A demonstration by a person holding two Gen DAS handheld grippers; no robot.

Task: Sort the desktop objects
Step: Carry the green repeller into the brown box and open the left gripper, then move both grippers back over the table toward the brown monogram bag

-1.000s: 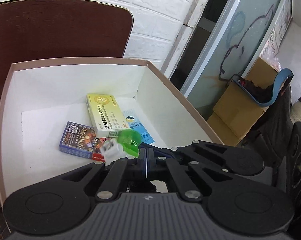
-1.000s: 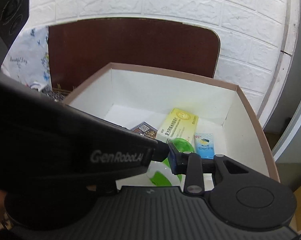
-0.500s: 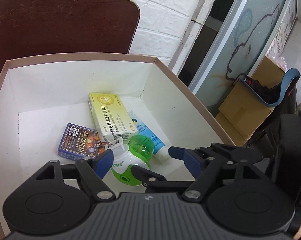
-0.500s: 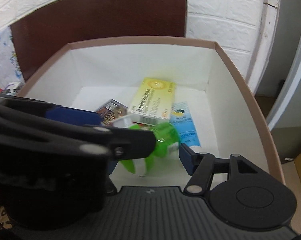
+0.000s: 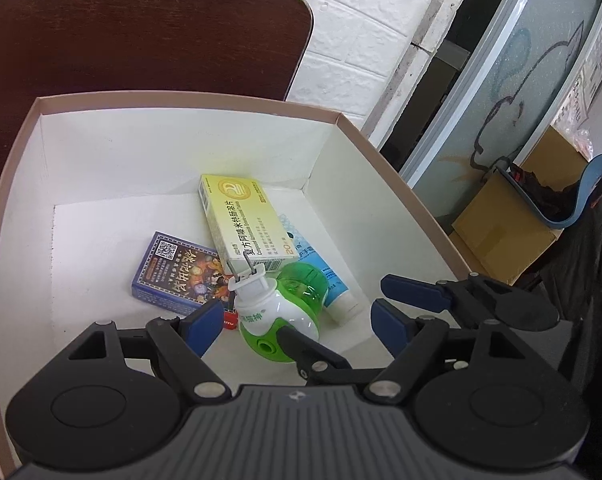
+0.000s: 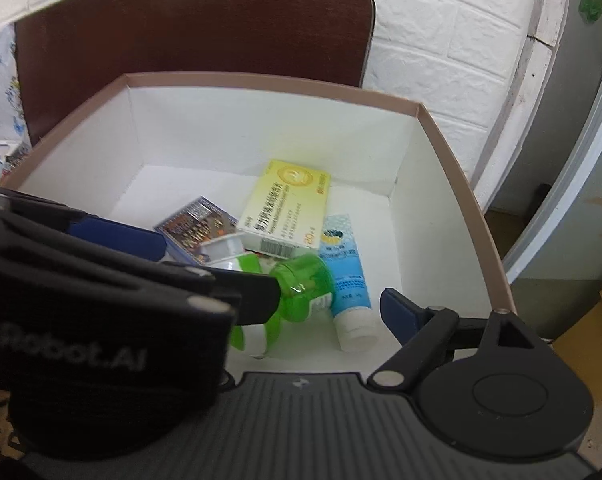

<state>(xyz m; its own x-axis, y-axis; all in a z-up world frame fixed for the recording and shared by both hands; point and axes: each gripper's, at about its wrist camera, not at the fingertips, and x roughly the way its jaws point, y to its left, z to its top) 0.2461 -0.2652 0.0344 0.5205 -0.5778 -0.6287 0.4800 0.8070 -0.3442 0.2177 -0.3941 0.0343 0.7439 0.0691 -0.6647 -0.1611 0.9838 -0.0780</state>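
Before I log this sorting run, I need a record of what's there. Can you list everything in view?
storage box: one, brown rim, white inside, holds the items below
medicine carton: one, yellow and white, centre of box, leaning over the tube
card deck box: one, purple, left of the carton
mosquito repellent plug-in: one, green and white, front centre, on its side
ointment tube: one, blue and white, right of the plug-in
small red item: one, beside the plug-in, too hidden to name
chair back: one, dark brown, behind the box
left gripper: open, above the plug-in
right gripper: open, over the box
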